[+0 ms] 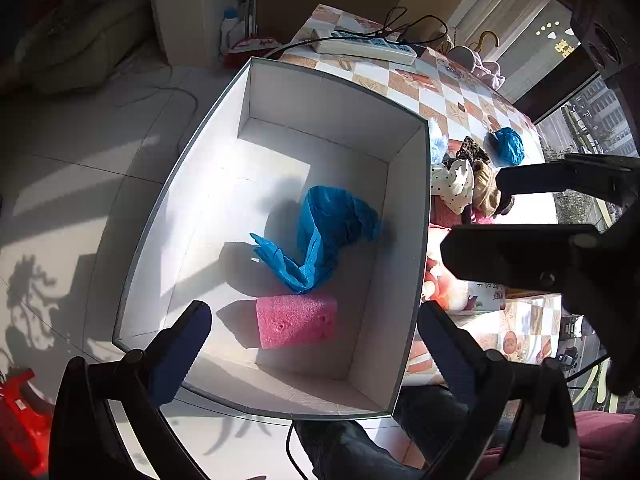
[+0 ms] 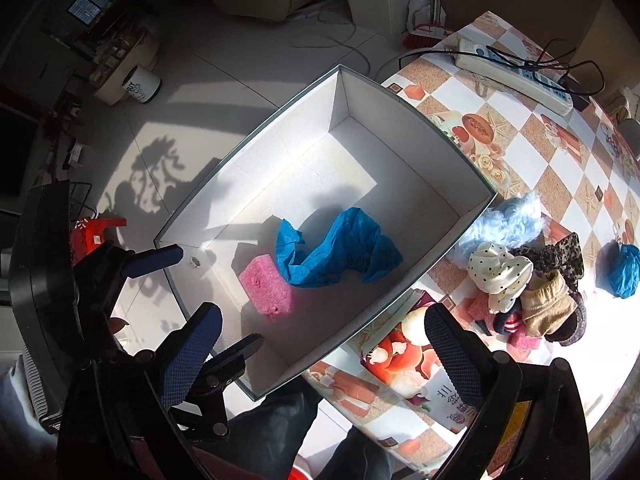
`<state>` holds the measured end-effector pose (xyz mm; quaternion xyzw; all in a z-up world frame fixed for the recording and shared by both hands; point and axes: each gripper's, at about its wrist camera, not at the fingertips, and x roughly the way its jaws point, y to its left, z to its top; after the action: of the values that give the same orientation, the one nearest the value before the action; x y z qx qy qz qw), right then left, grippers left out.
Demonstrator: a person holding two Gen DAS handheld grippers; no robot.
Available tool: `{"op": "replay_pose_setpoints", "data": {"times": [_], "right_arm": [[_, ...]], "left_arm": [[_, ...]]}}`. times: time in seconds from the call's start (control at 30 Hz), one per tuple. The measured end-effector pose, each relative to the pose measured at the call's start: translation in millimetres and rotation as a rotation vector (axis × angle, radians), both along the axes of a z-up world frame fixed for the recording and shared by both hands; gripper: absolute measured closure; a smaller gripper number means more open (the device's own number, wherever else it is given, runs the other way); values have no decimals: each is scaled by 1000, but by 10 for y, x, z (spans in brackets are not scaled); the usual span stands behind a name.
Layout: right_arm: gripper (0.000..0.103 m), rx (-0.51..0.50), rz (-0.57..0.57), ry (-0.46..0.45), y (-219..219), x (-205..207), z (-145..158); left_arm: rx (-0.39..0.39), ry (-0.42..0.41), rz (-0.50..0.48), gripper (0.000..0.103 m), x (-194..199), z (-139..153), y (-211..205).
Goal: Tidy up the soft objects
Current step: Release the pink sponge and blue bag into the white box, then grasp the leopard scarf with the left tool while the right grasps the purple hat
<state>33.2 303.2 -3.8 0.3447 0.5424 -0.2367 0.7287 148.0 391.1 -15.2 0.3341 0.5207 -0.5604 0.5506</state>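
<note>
Two soft things already lie in the white box [image 1: 404,216]: a pink sponge [image 1: 297,321] at the near end and, touching it toward 12 o'clock, a crumpled blue cloth [image 1: 320,236]. Both tongs are released and grasp nothing; the left tongs [image 1: 316,332] hover over the box's near end, and the right tongs [image 2: 320,340] hang above its near rim. On the surface [image 2: 520,152] at 3 o'clock of the box sits a heap of soft items [image 2: 528,280], with a blue bundle [image 2: 624,270] farther out and a power strip [image 2: 516,74] at the far edge.
</note>
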Motion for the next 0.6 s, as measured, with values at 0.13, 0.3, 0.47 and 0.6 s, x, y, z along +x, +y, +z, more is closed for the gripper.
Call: {"op": "replay_pose_setpoints", "data": {"times": [0.13,0.3,0.47,0.6], "right_arm": [[1,8,-85,-9,-166,-294,143],[1,-15,-238,-20,-490,-999,421],[1,-33,-452,22,-904,-1928,492],[1,53,-630,132,-1251,-2633,-10]], "left_arm": [[-16,59,-26,0,-64,103,-137],[-25,51,-92,0,-295,263,-355],[0,-4,-175,0,-672,305,-684],[55,-92,-241,0,-1031,220,-986]]}}
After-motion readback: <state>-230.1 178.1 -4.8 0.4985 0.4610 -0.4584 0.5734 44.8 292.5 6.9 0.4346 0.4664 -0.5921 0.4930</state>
